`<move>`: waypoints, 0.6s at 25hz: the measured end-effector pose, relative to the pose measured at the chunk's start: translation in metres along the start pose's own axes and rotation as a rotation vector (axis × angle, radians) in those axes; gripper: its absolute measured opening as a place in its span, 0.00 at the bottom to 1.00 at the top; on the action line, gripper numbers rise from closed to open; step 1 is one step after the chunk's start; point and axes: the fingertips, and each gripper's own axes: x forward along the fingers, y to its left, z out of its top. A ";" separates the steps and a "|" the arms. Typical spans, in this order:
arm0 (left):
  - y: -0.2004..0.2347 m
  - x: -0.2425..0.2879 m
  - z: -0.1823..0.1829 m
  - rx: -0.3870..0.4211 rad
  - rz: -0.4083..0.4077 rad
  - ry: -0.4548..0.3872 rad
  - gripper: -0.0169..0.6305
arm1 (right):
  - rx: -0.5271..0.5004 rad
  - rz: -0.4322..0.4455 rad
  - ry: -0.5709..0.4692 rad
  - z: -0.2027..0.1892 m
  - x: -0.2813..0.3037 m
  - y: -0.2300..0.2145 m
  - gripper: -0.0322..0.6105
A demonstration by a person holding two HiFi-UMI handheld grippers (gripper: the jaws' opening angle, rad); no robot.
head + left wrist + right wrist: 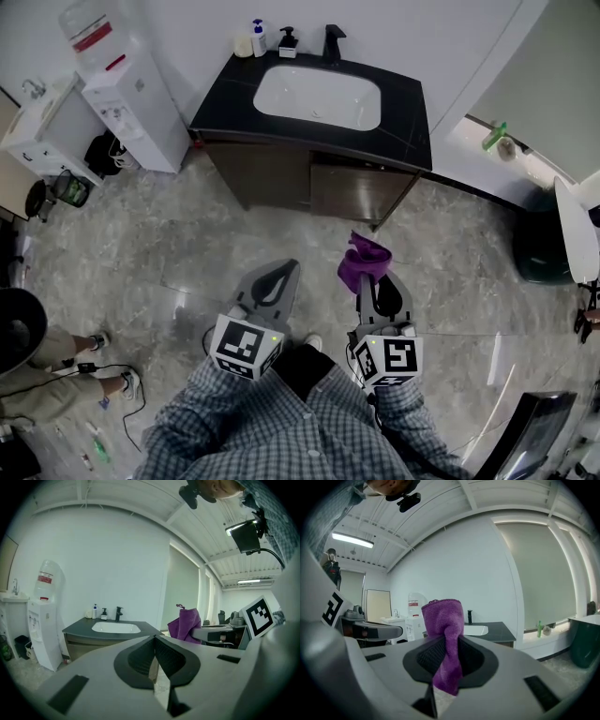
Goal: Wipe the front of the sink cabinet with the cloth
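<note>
Right gripper: its jaws were pinched on the purple cloth. The fabric covered the fingertips in the head view.
Cloth: it was bunched upright above the jaws, with a tail hanging below them. It was held over the floor, apart from the cabinet and touching nothing else.
Left gripper: the jaws were pressed together at the tips with nothing between them. It was level with the right gripper and just beside it.
Sink cabinet: the dark front was seen steeply from above, so little of its face showed. In the right gripper view the cloth hid most of it.
Counter: black top, white basin, faucet, and bottles whose labels were too small to read.
Water dispenser: it stood left of the cabinet.
Seated person: only the legs showed, cut off at the left edge.
</note>
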 end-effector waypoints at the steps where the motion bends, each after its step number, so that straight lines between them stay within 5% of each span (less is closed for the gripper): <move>1: 0.001 0.000 0.001 0.001 -0.002 0.000 0.04 | -0.001 -0.001 0.000 0.000 0.001 0.002 0.17; 15: 0.006 0.005 0.004 0.012 0.002 -0.005 0.04 | -0.059 0.046 -0.005 0.006 0.008 0.021 0.17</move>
